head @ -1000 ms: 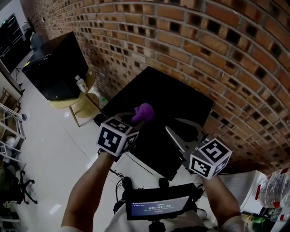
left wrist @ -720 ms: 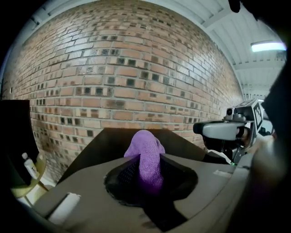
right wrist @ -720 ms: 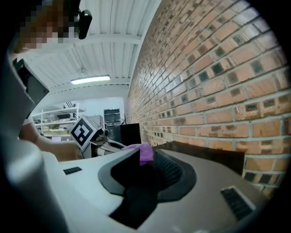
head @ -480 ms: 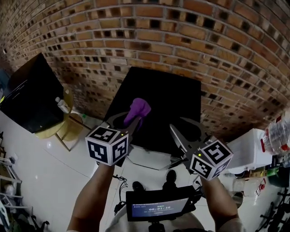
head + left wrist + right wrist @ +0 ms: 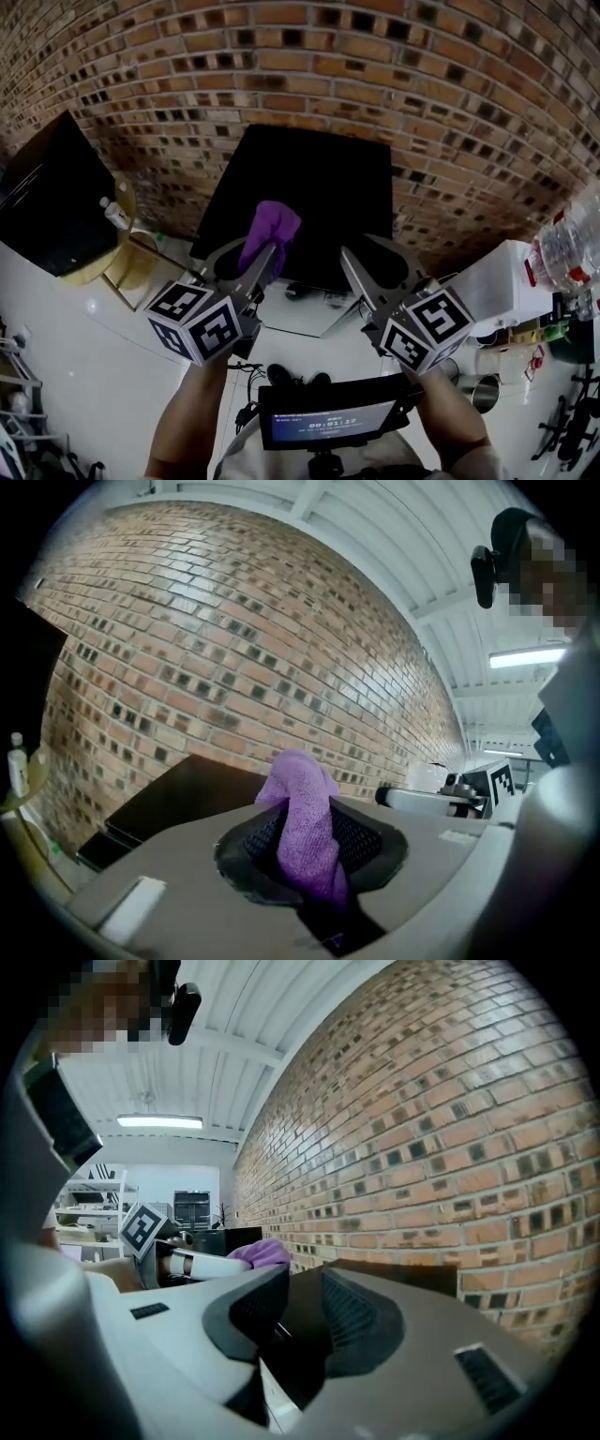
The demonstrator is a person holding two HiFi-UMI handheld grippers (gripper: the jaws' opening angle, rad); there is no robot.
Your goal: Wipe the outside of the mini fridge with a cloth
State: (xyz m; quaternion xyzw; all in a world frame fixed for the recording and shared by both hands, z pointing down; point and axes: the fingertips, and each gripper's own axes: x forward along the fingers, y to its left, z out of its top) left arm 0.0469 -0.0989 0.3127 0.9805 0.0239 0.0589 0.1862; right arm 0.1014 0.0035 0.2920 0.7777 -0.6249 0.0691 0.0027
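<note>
The black mini fridge (image 5: 309,187) stands against the brick wall, and I see its top from above. My left gripper (image 5: 255,255) is shut on a purple cloth (image 5: 270,228), held in the air over the fridge's front left edge. In the left gripper view the cloth (image 5: 302,822) sticks up from between the pads, with the fridge (image 5: 173,794) beyond it. My right gripper (image 5: 367,255) hovers over the fridge's front right; its jaws stand apart with nothing between them. The right gripper view shows that gap (image 5: 300,1312) and the cloth (image 5: 258,1252) off to the left.
The brick wall (image 5: 394,75) runs behind the fridge. A second black cabinet (image 5: 47,202) stands to the left, beside a yellow stool (image 5: 117,267) with a bottle (image 5: 114,214) on it. At the right are a white box (image 5: 502,286) and clear plastic bottles (image 5: 567,248).
The view has swung so the fridge sits square in the middle. Both grippers have dropped lower in the picture and point straight at the fridge. The cloth stays in the left gripper.
</note>
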